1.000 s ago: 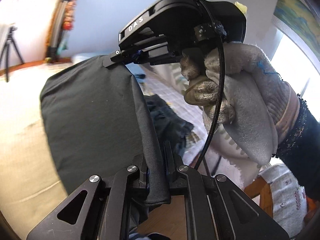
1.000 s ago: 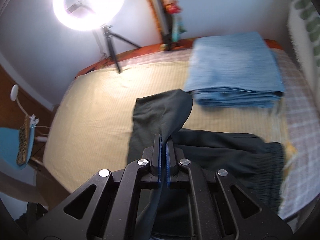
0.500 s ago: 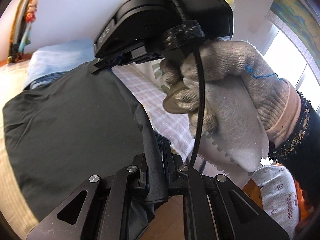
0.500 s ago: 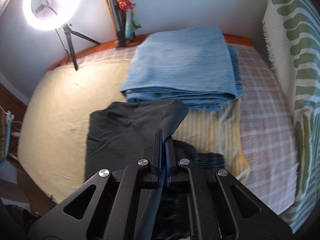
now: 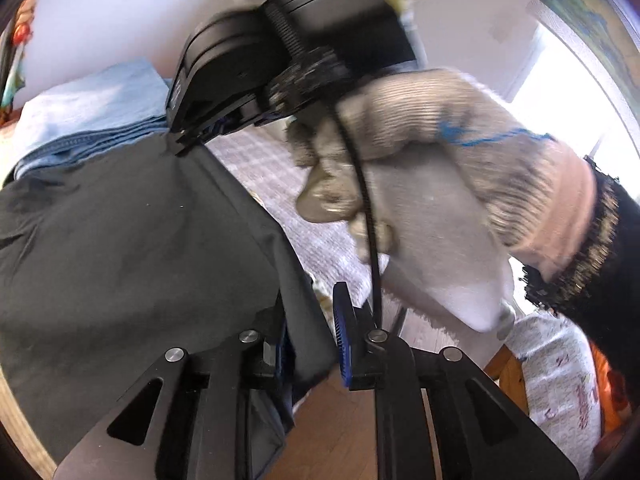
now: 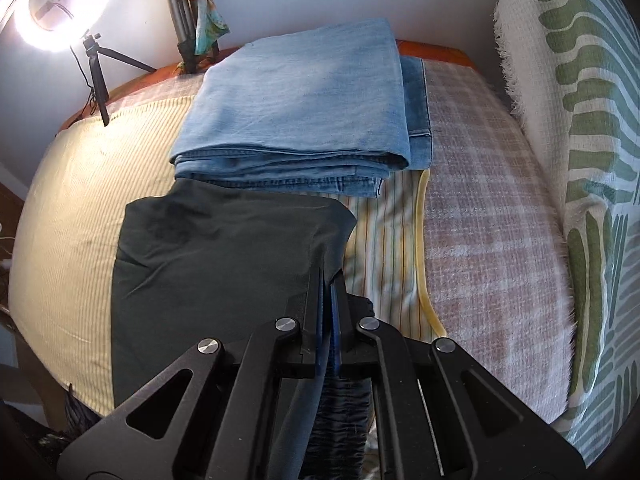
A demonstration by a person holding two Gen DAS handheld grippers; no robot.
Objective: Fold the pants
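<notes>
Dark grey-green pants (image 6: 220,264) lie folded over on the bed, their far edge against a stack of folded blue jeans (image 6: 300,112). My right gripper (image 6: 327,280) points steeply down and is shut on the pants' right-hand edge. The left wrist view shows that same right gripper (image 5: 182,144), held by a gloved hand (image 5: 440,152), pinching the far corner of the pants (image 5: 140,260). My left gripper (image 5: 310,308) is at the near corner with its jaws opening. The fabric edge still hangs between them, and the right blue pad (image 5: 342,336) stands off it.
The bed has a pale yellow cover (image 6: 80,200) and a checked blanket (image 6: 500,220). A white throw with green leaves (image 6: 580,160) rises along the right. A lit ring light on a tripod (image 6: 60,4) stands at the far left. Wooden floor (image 5: 340,432) shows below the bed's edge.
Both grippers carried the pants' edge across toward the blue jeans and lowered it, so the fabric now lies flatter. The left jaws, shut on the fabric before, have parted.
</notes>
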